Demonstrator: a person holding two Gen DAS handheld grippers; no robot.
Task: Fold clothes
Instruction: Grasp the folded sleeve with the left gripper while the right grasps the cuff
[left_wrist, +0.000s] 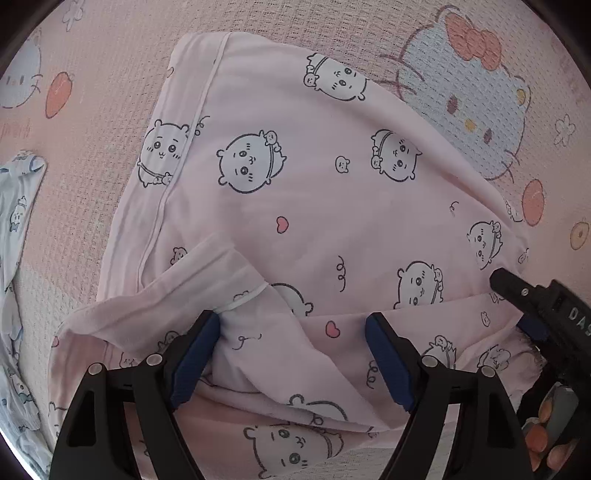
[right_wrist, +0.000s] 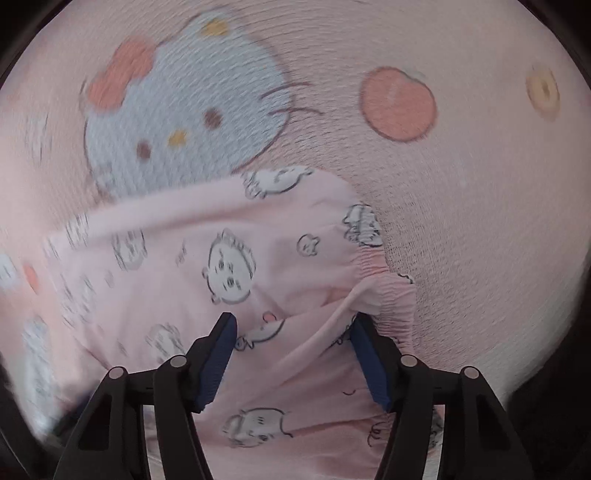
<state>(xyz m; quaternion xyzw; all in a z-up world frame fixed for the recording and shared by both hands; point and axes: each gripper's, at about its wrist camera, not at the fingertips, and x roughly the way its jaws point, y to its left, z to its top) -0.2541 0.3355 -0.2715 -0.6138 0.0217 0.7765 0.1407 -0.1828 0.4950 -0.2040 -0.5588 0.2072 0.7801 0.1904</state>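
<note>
Left wrist view: my left gripper (left_wrist: 293, 354) jaws wide, straddling raised fold of pink garment (left_wrist: 295, 192), pads not pressing. Garment fills frame centre on pink blanket (left_wrist: 92, 74). Thin, limp cloth; I'd pinch piped hem.

Right wrist view, blurred: my right gripper (right_wrist: 293, 356) spread, elastic waistband (right_wrist: 384, 291) lower right; best hold there.

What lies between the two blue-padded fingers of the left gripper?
In the left wrist view, a raised fold of the pink cartoon-print garment lies between the left gripper's open fingers.
</note>
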